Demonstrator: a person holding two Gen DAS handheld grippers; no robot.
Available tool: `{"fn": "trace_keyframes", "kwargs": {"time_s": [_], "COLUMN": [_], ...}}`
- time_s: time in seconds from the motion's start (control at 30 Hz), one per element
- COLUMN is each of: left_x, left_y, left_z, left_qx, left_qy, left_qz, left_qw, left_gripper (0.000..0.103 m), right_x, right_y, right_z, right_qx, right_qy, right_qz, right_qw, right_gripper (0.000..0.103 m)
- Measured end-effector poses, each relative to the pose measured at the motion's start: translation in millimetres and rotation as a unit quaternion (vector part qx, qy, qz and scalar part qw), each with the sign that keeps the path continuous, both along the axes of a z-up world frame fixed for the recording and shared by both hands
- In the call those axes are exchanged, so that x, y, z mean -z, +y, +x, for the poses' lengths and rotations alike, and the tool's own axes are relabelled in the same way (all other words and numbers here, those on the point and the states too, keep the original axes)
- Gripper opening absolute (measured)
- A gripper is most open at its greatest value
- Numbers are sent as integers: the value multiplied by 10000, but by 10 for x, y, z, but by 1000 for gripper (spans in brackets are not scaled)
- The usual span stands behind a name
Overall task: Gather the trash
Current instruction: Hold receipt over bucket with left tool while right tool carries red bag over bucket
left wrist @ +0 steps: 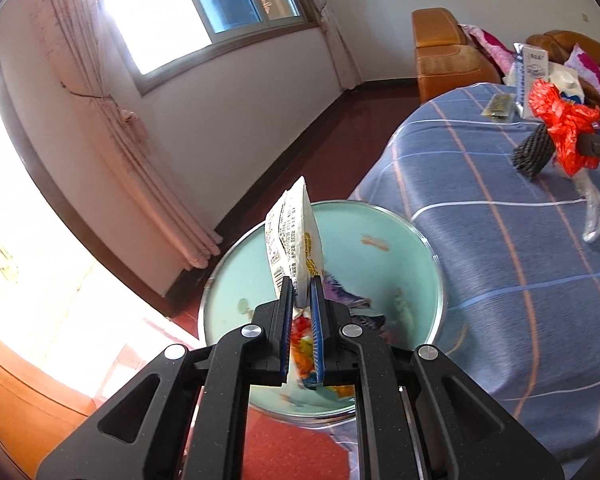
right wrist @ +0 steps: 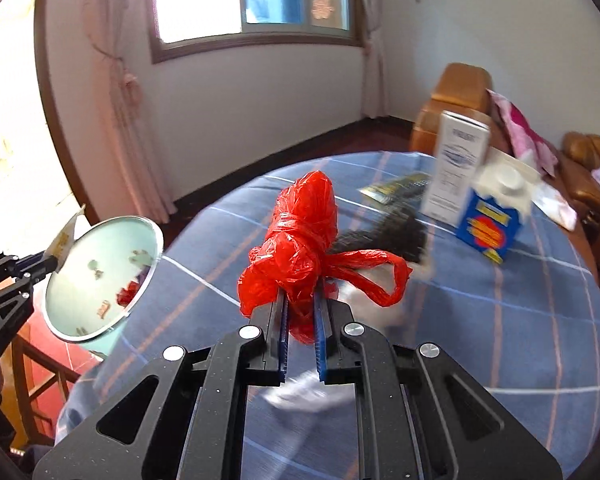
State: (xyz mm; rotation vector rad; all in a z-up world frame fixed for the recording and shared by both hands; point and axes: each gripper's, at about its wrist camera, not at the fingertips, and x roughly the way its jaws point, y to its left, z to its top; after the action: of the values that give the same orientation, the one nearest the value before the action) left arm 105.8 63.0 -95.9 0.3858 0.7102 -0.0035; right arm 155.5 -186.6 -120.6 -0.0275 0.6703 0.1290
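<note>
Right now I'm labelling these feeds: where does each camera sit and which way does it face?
Left wrist: on the left gripper, facing down into the bin; its jaws pinch a snack wrapper.
Right wrist: on the right gripper, facing across the table; its jaws pinch a red bag.
Shared: bin, bag, table, both grippers.

The right gripper is clamping a knotted red plastic bag above a table draped in a blue checked cloth. At left, the left gripper is holding a white snack wrapper beside the rim of a pale green round bin. A tall white carton and a blue-and-white carton are standing on the cloth farther back.
</note>
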Motion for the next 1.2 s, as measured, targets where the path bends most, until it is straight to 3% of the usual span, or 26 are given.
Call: {"fn": "trace_keyframes", "kwargs": {"time_s": [0.4,1.2], "left_x": [48,114], "left_y": [264,404], "left_z": [45,98], "left_qx": [-327,-597], "left_qy": [48,87], "left_qz": [49,295], "left_qw": [9994,9977], "left_gripper": [8,9], "right_x": [43,131], "right_y": [559,1084], "right_z": [221,369], "right_qx": [-840,-1566], "right_qy": [-79,-96], "right_qz": [-109,-356], "right_qw": [9964,9870], "right_gripper": [11,11]}}
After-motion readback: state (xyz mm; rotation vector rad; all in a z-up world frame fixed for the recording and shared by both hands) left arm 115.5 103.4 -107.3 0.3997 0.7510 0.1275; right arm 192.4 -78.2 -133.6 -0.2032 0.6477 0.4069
